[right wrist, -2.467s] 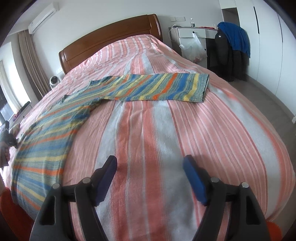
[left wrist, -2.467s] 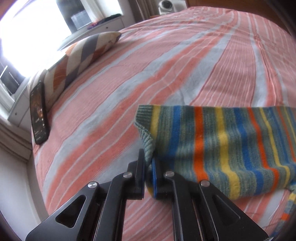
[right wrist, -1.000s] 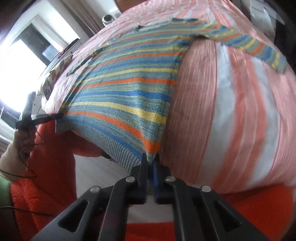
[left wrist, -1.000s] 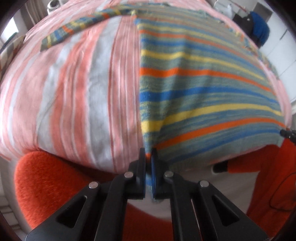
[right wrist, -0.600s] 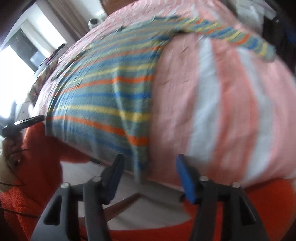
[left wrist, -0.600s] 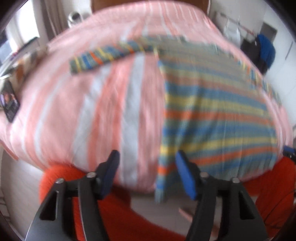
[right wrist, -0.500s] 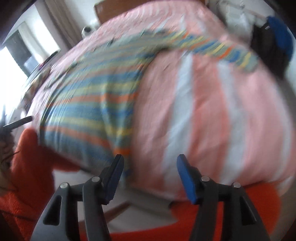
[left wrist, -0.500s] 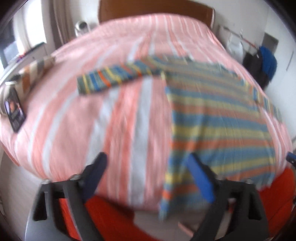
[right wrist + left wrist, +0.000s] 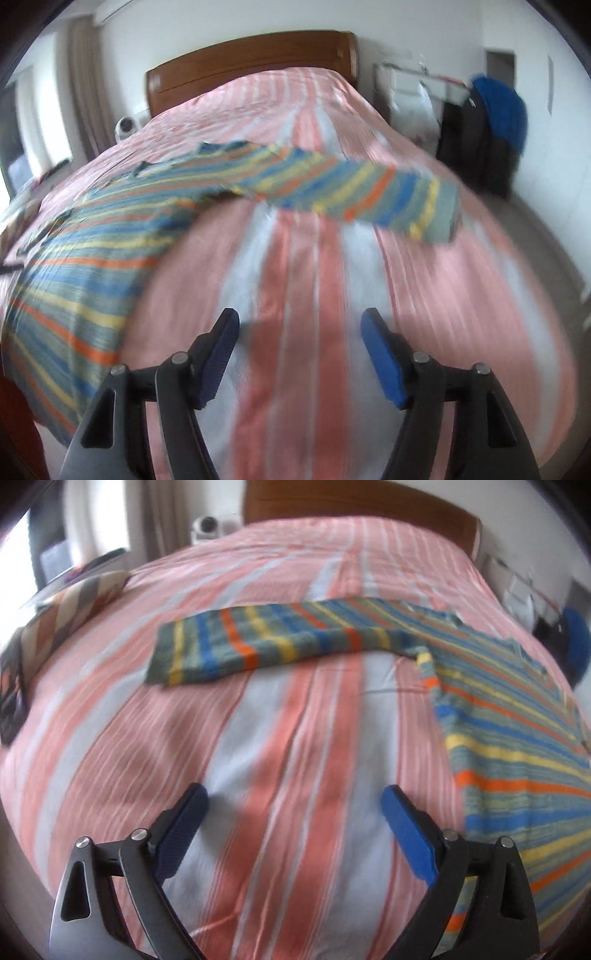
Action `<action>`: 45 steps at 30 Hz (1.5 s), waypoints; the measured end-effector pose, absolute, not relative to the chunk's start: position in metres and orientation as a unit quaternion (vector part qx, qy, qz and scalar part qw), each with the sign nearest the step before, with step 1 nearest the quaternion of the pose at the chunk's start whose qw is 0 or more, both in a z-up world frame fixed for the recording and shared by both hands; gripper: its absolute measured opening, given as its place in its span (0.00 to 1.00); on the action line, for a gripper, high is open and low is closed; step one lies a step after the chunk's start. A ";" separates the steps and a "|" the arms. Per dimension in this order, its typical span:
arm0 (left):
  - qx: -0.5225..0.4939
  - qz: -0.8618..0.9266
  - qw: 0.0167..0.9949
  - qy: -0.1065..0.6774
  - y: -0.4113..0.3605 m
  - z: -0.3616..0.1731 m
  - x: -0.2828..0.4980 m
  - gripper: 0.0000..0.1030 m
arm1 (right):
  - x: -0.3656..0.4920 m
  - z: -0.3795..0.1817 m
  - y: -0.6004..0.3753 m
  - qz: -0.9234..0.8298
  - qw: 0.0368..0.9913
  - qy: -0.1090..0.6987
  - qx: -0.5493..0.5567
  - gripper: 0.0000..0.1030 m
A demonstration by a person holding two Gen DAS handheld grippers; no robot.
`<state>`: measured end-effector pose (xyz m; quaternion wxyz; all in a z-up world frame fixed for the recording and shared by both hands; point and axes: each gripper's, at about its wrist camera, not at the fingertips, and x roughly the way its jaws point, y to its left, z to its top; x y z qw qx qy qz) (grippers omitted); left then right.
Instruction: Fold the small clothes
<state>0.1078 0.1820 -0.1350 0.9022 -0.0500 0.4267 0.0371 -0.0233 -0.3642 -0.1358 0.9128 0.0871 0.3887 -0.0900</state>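
A striped knit sweater (image 9: pixel 517 738) in blue, yellow, orange and grey-green lies spread flat on the bed. In the left wrist view its body fills the right side and one sleeve (image 9: pixel 258 646) stretches to the left. In the right wrist view the body (image 9: pixel 81 251) lies at the left and the other sleeve (image 9: pixel 369 195) reaches right. My left gripper (image 9: pixel 293 812) hangs over bare bedspread left of the body, its jaws opening wide with nothing between them. My right gripper (image 9: pixel 299 339) hovers over bare bedspread right of the body, jaws opening, also empty.
The bed has a pink, orange and white striped cover (image 9: pixel 295 757) and a wooden headboard (image 9: pixel 251 59). A patterned pillow (image 9: pixel 70 605) and a phone (image 9: pixel 11 709) lie at the bed's left edge. Dark and blue clothes (image 9: pixel 491 122) hang by a white unit at the right.
Both grippers let go of the sweater's hem corners and opened. Each swung up and outward, the left toward the left sleeve side, the right toward the right sleeve side.
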 end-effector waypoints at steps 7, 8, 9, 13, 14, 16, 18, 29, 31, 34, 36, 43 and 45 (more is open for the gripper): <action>-0.036 0.041 0.903 0.427 0.179 -0.139 0.111 1.00 | -0.022 -0.145 -0.362 -0.082 0.916 0.382 0.087 0.81; -0.036 0.042 0.903 0.427 0.179 -0.140 0.111 1.00 | -0.022 -0.146 -0.361 -0.083 0.917 0.381 0.084 0.82; -0.035 0.042 0.902 0.428 0.179 -0.141 0.112 1.00 | -0.021 -0.147 -0.359 -0.083 0.918 0.380 0.081 0.83; -0.028 0.034 0.900 0.434 0.179 -0.142 0.115 1.00 | -0.020 -0.150 -0.358 -0.080 0.919 0.377 0.080 0.85; -0.030 0.031 0.899 0.436 0.180 -0.142 0.115 1.00 | -0.020 -0.150 -0.358 -0.080 0.919 0.377 0.079 0.86; -0.043 0.025 0.898 0.436 0.184 -0.142 0.115 1.00 | -0.019 -0.152 -0.356 -0.081 0.920 0.377 0.075 0.87; -0.058 0.023 0.898 0.435 0.187 -0.142 0.115 1.00 | -0.019 -0.152 -0.355 -0.082 0.920 0.376 0.073 0.87; -0.024 0.022 0.900 0.435 0.180 -0.143 0.115 1.00 | -0.021 -0.152 -0.354 -0.083 0.920 0.376 0.070 0.87; -0.021 0.023 0.900 0.435 0.180 -0.144 0.115 1.00 | -0.021 -0.152 -0.354 -0.083 0.920 0.376 0.071 0.87; -0.024 0.023 0.900 0.435 0.180 -0.144 0.115 1.00 | -0.021 -0.152 -0.354 -0.084 0.920 0.376 0.070 0.87; -0.022 0.024 0.900 0.435 0.179 -0.144 0.115 1.00 | -0.021 -0.152 -0.354 -0.084 0.920 0.376 0.069 0.87; -0.021 0.024 0.902 0.431 0.179 -0.145 0.113 1.00 | -0.021 -0.152 -0.354 -0.086 0.921 0.375 0.064 0.87; -0.021 0.025 0.902 0.431 0.179 -0.145 0.113 1.00 | -0.021 -0.152 -0.354 -0.087 0.921 0.375 0.062 0.87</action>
